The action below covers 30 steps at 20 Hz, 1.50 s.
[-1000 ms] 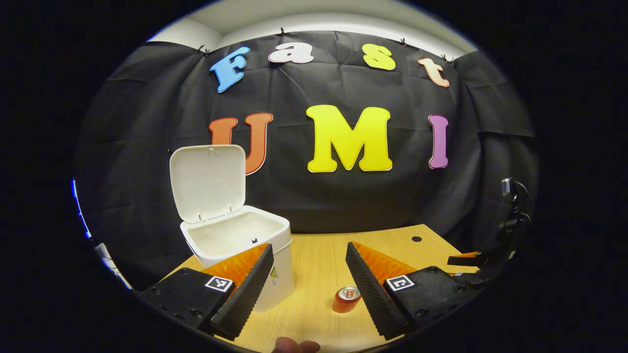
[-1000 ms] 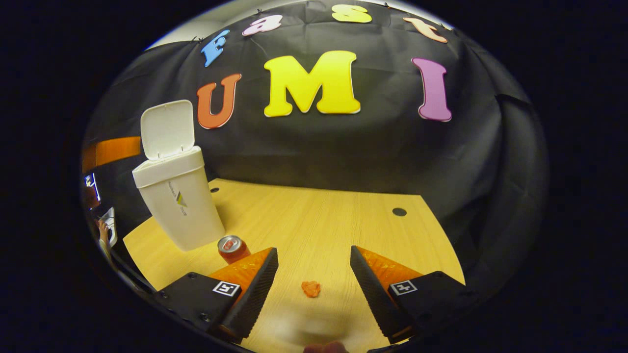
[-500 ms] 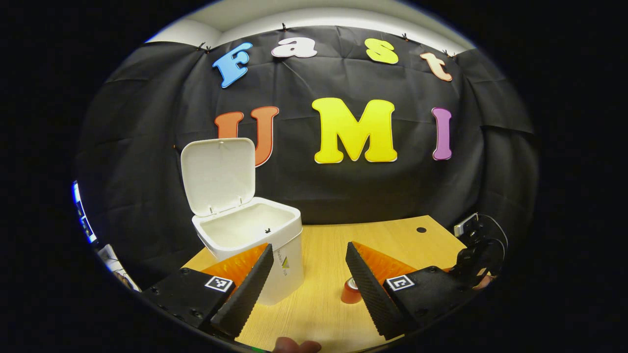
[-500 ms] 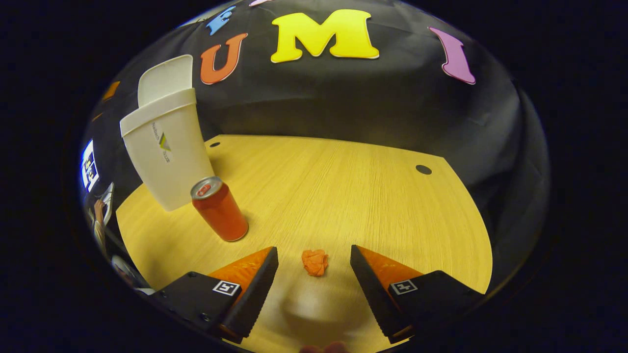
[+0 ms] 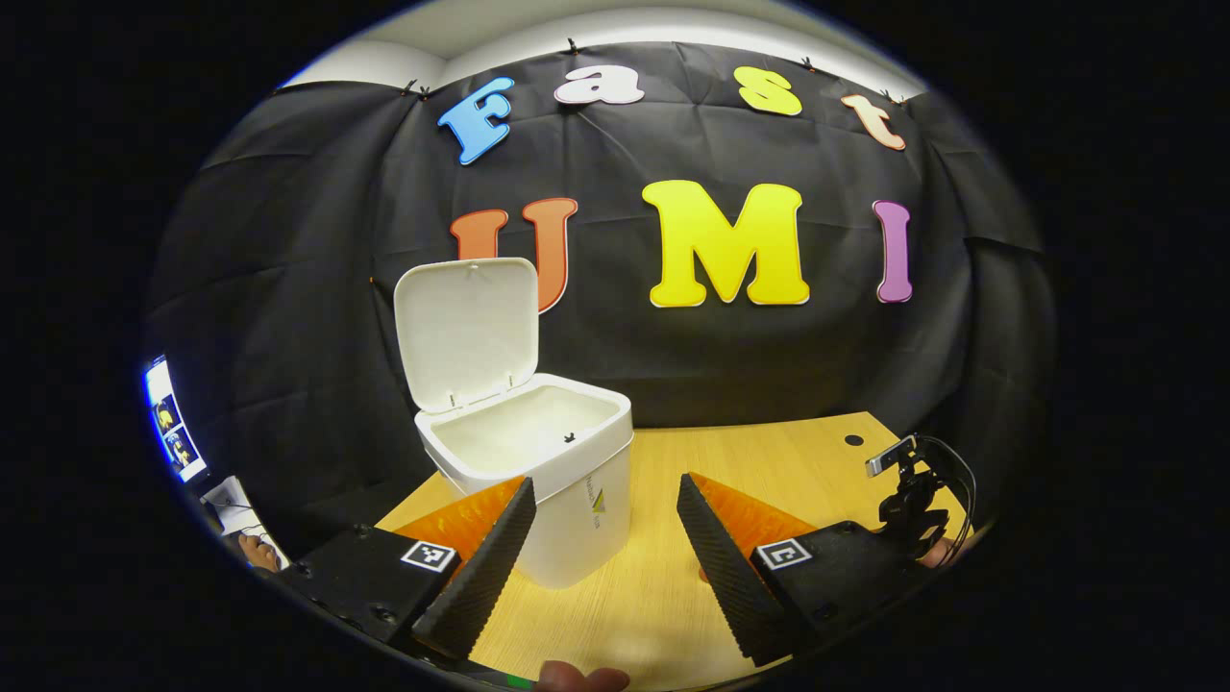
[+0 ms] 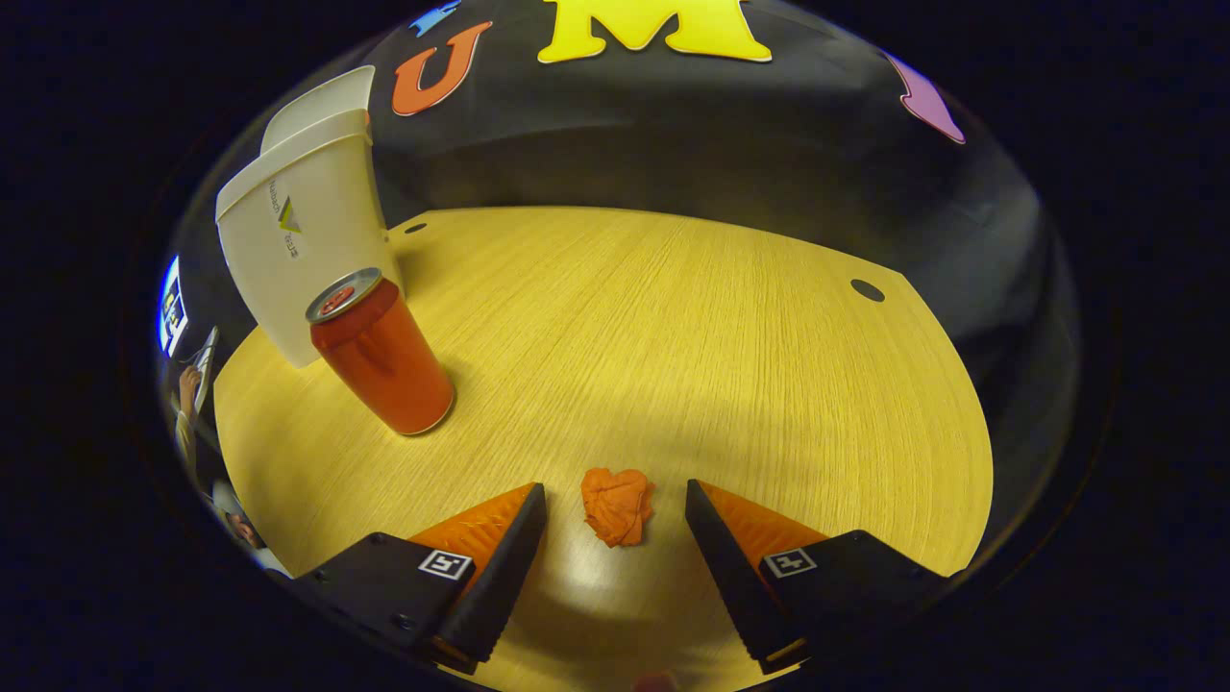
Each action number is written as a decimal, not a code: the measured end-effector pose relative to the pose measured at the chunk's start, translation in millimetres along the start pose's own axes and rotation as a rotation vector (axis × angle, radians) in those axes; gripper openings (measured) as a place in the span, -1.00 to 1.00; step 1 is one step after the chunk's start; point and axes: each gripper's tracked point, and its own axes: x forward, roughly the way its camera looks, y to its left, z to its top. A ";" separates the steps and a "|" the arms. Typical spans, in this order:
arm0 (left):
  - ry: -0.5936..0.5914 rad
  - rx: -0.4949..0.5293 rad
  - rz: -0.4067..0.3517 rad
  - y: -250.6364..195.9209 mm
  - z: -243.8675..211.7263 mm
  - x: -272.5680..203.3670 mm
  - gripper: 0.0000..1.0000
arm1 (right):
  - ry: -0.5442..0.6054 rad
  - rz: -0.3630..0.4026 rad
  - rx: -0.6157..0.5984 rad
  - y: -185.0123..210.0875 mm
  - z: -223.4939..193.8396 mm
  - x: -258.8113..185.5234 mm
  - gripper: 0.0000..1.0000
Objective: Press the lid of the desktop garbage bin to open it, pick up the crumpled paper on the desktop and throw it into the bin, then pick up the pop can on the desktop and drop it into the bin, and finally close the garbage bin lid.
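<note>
Behind your work surface hangs a creased black cloth wall (image 5: 692,375), clipped along its top edge below a pale ceiling (image 5: 615,24). The light wood-grain desktop (image 6: 673,327) has small dark round holes near its far corners (one sits far right). A lit screen (image 5: 165,423) glows at your far left.

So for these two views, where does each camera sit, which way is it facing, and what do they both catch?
Left gripper view: rides the left gripper, held level above the table, facing the open bin; fingers apart, a fingertip below.
Right gripper view: rides the right gripper, tilted down at the crumpled paper lying between its open fingers; pop can to the left.
Shared: the bin with its lid up, and the table.
</note>
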 end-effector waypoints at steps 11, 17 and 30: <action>0.001 -0.019 0.030 11.9 0.6 -1.2 0.95 | 0.029 0.018 -0.027 13.6 4.5 2.4 -0.60; 0.001 -0.034 0.030 19.4 -1.0 -2.8 0.95 | 0.008 0.033 0.011 20.0 22.1 -14.3 -0.80; -0.011 -0.043 0.000 35.5 -17.8 4.4 0.95 | -0.319 0.124 -0.043 91.1 199.2 -142.2 -0.80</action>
